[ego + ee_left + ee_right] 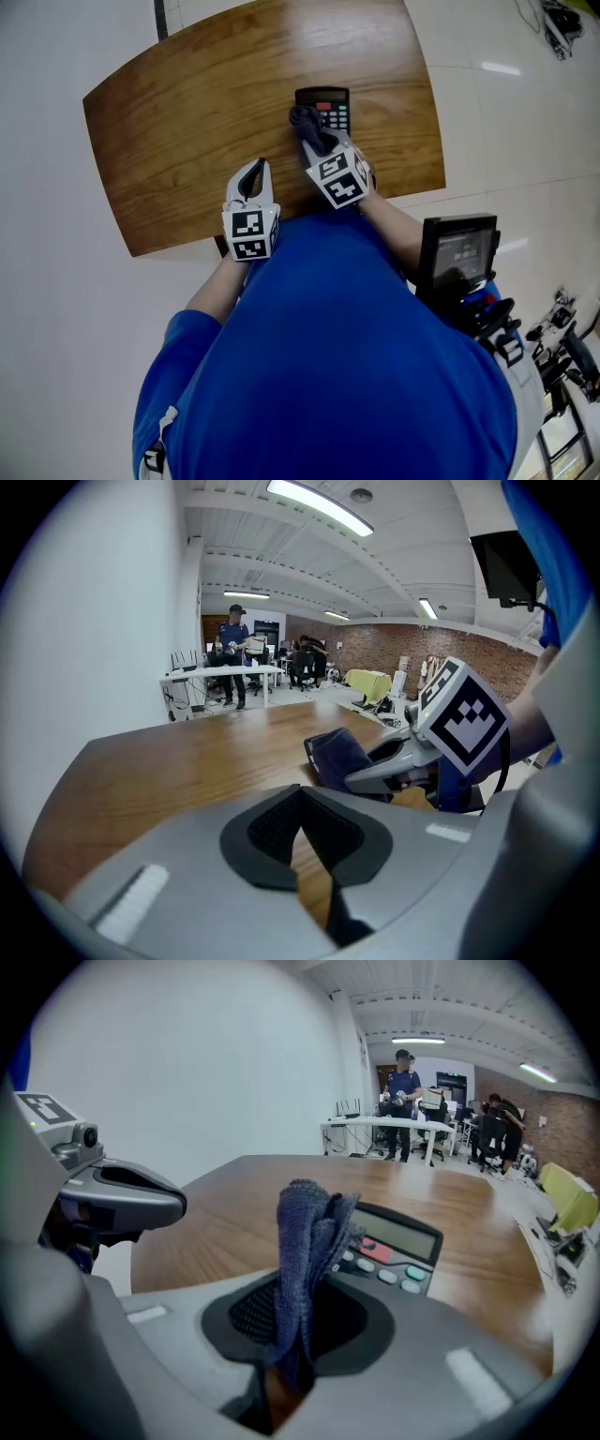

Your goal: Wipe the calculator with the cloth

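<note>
A black calculator (323, 104) lies on the wooden table (187, 112), its screen and keys (398, 1249) just beyond my right jaws. My right gripper (315, 134) is shut on a dark blue cloth (309, 1232), which stands bunched up between the jaws and hangs over the calculator's near end. In the head view the cloth (307, 122) covers the calculator's lower left part. My left gripper (252, 172) rests over the table's near edge, to the left of the right one, shut with nothing in it (300, 803). From it I see the right gripper (405, 757) and cloth (336, 752).
The table's curved front edge (187, 242) runs under both grippers. A black screen device (457, 255) hangs at the person's right side. Far across the room stand desks and a standing person (232, 653). White floor (56, 281) surrounds the table.
</note>
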Action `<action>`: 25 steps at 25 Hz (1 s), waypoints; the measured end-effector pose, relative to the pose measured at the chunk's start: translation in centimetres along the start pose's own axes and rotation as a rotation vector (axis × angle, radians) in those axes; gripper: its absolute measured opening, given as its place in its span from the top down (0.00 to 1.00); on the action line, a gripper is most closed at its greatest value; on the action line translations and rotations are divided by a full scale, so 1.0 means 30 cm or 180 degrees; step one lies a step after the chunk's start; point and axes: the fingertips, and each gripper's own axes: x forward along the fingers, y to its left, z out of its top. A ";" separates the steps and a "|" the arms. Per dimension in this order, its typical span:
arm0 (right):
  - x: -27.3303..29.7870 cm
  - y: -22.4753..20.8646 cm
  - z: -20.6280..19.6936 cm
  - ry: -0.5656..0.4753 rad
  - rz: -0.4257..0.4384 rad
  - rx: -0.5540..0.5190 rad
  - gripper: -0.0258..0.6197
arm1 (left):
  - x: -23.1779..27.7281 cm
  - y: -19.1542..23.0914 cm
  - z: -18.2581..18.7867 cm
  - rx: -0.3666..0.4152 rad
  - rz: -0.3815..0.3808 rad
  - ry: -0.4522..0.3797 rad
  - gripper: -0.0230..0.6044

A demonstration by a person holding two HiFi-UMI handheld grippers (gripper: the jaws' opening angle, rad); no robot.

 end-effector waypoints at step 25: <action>-0.092 -0.208 -0.175 0.0084 -0.0489 0.0335 0.84 | 0.110 -0.084 0.004 0.0118 -0.0268 -0.0108 0.96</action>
